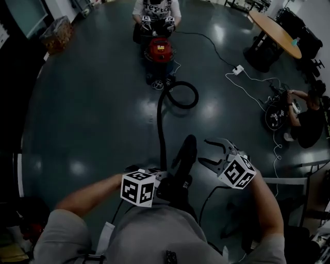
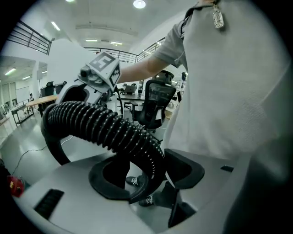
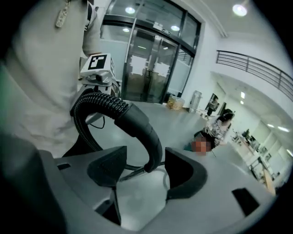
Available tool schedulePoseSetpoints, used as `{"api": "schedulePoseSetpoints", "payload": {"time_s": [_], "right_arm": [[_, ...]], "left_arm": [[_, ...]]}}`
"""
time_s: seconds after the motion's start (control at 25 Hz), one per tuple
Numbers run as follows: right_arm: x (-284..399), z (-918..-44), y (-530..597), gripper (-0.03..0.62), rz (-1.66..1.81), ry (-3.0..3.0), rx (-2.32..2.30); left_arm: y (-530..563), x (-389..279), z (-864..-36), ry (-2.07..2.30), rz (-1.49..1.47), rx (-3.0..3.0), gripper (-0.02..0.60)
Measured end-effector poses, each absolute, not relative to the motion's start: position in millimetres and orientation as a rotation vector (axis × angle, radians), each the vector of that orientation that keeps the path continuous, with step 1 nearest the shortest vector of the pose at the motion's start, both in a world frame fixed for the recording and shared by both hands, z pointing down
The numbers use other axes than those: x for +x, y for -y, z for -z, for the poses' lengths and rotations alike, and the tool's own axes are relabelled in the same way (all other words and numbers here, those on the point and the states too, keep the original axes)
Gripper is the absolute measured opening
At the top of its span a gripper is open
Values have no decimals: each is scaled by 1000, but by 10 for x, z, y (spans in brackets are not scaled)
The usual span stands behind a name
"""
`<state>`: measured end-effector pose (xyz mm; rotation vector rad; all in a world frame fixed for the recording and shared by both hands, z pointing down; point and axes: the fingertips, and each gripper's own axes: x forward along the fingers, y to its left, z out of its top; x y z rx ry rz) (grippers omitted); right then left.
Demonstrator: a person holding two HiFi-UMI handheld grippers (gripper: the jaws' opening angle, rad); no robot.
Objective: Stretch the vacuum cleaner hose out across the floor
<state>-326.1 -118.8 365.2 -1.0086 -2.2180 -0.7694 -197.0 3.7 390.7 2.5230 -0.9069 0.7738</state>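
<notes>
Across a dark, glossy floor [image 1: 93,113], mid-stretch: ribbed vacuum cleaner hose [image 1: 161,134] leading from the red canister vacuum [image 1: 160,50], with a second person [image 1: 156,10] crouched right behind it, through one slack loop [image 1: 181,95] just in front of the canister and then straight toward the camera. Near end raised off the floor and clamped in the left gripper [image 2: 158,176], jaws spread wide around the corrugated wall, pads pressing on both sides. Right gripper [image 3: 145,171] empty, jaws wide apart, lined up on the smooth curved end tube [image 3: 146,132] but not touching it; seen from the head camera, parked just beside that tube, to its right. Judged as the pulling step, roughly half done: far stretch laid out, loop not yet drawn flat. Calls next, by the look of things, for closing the right jaws on the rigid tube, then backing away with both grippers and lowering the end until the loop opens. Worth watching the canister, likely to roll along if tugged hard.
</notes>
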Motion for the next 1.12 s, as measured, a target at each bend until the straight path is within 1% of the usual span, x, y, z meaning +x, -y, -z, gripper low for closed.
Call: {"api": "schedulePoseSetpoints", "payload": {"time_s": [0.2, 0.4, 0.48, 0.52, 0.68, 0.88, 1.12], "right_arm": [[-3695, -3812, 508, 247, 1040, 1924, -1432], [-3718, -4027, -46, 246, 1303, 1640, -1770], [-3667, -4108, -161, 186, 1367, 1589, -1855], [-3641, -4131, -182, 180, 1381, 1581, -1877], [-3597, -4037, -195, 176, 1312, 1663, -1863], [-3449, -3828, -164, 176, 1181, 1840, -1684], [-3164, -3712, -332, 175, 1249, 1881, -1413]], "left_arm": [[-513, -2186, -3891, 918, -845, 2422, 242], [-821, -2251, -3956, 928, -940, 2298, 242], [-895, -2241, -4024, 958, -941, 2231, 242], [-910, -2232, -4052, 985, -933, 2195, 241], [-977, -2284, -4024, 1135, -896, 2044, 234], [-1143, -2360, -3997, 1277, -835, 1917, 225], [-1448, -2402, -4150, 1372, -760, 1930, 218]]}}
